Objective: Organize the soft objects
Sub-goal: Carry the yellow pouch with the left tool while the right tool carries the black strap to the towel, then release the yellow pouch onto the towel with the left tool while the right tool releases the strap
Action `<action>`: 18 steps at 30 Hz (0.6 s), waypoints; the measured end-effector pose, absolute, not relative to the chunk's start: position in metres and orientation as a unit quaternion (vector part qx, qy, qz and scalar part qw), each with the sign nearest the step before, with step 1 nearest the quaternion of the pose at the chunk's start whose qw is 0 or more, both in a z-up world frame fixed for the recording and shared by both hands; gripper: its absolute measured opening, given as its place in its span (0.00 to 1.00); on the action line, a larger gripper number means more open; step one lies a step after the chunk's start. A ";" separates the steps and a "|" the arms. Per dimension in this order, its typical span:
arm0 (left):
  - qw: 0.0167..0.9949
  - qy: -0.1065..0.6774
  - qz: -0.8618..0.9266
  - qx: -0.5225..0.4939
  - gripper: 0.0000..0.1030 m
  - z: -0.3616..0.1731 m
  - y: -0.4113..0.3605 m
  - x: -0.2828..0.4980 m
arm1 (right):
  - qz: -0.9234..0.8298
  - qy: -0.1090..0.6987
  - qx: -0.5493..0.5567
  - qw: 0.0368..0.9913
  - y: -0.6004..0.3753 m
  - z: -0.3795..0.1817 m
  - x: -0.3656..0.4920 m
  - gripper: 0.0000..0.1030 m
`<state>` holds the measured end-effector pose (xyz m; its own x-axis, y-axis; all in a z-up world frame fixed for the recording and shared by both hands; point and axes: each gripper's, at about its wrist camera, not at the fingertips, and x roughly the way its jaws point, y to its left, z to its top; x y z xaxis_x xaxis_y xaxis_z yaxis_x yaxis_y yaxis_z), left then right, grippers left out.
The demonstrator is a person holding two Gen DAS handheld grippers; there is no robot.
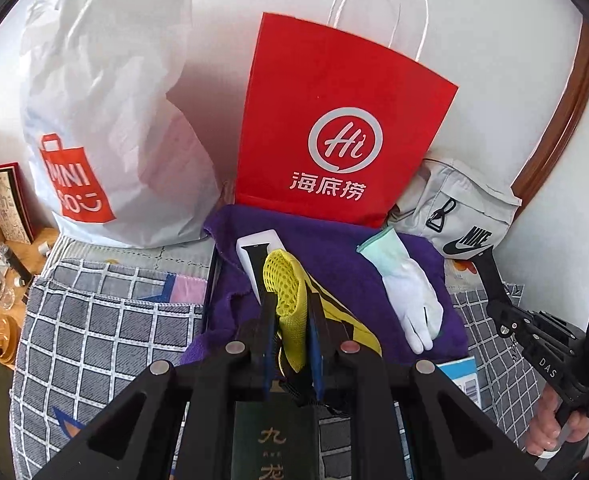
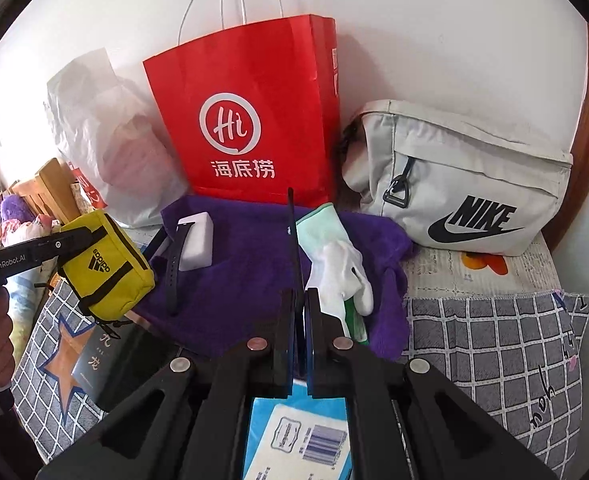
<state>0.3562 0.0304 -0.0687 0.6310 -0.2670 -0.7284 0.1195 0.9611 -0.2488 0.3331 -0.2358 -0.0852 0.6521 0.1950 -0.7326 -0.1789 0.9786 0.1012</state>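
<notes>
My left gripper (image 1: 292, 300) is shut on a yellow Adidas pouch (image 1: 286, 280) and holds it above a purple towel (image 1: 334, 264). From the right wrist view the pouch (image 2: 106, 268) hangs at the left, off the towel's (image 2: 246, 264) left edge, in the left gripper (image 2: 82, 238). A white glove (image 2: 334, 268) with a mint cuff lies on the towel just beyond my right gripper (image 2: 300, 294). The right jaws are closed on a thin black strip (image 2: 292, 236), seen edge-on. A white box (image 2: 198, 240) with a black strap lies on the towel's left part.
A red paper bag (image 2: 254, 120) leans on the wall behind the towel, between a white plastic bag (image 1: 106, 120) on the left and a grey Nike bag (image 2: 474, 184) on the right. Checked cloth (image 2: 494, 352) covers the bed. A blue-white packet (image 2: 302, 432) and a dark book (image 2: 94, 356) lie near me.
</notes>
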 end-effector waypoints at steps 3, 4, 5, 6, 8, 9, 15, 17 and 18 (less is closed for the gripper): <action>0.893 0.425 -0.114 -0.094 0.14 -0.078 0.026 0.369 | 0.107 0.411 0.011 0.905 -0.236 -0.093 0.346 0.04; 0.892 0.427 -0.114 -0.093 0.14 -0.081 0.024 0.373 | 0.108 0.413 0.011 0.904 -0.235 -0.095 0.348 0.04; 0.891 0.429 -0.114 -0.093 0.14 -0.083 0.023 0.376 | 0.109 0.415 0.011 0.903 -0.234 -0.098 0.352 0.04; 0.890 0.432 -0.114 -0.093 0.14 -0.087 0.021 0.381 | 0.111 0.417 0.010 0.902 -0.234 -0.101 0.356 0.05; 0.887 0.438 -0.116 -0.093 0.14 -0.093 0.019 0.388 | 0.116 0.420 0.010 0.900 -0.232 -0.108 0.363 0.05; 0.885 0.441 -0.117 -0.094 0.14 -0.096 0.017 0.392 | 0.118 0.422 0.011 0.899 -0.231 -0.112 0.366 0.05; 0.878 0.456 -0.119 -0.087 0.14 -0.111 0.012 0.410 | 0.132 0.446 0.016 0.885 -0.226 -0.137 0.388 0.05; 0.874 0.462 -0.122 -0.089 0.14 -0.117 0.011 0.416 | 0.139 0.455 0.016 0.879 -0.224 -0.145 0.394 0.05; 0.872 0.465 -0.124 -0.092 0.14 -0.119 0.011 0.418 | 0.139 0.461 0.016 0.876 -0.224 -0.150 0.396 0.05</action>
<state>0.4185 0.0113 -0.1193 0.5368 -0.3010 -0.7882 0.1298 0.9525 -0.2754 0.3965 -0.2241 -0.1500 0.5357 0.2590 -0.8037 -0.2289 0.9607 0.1570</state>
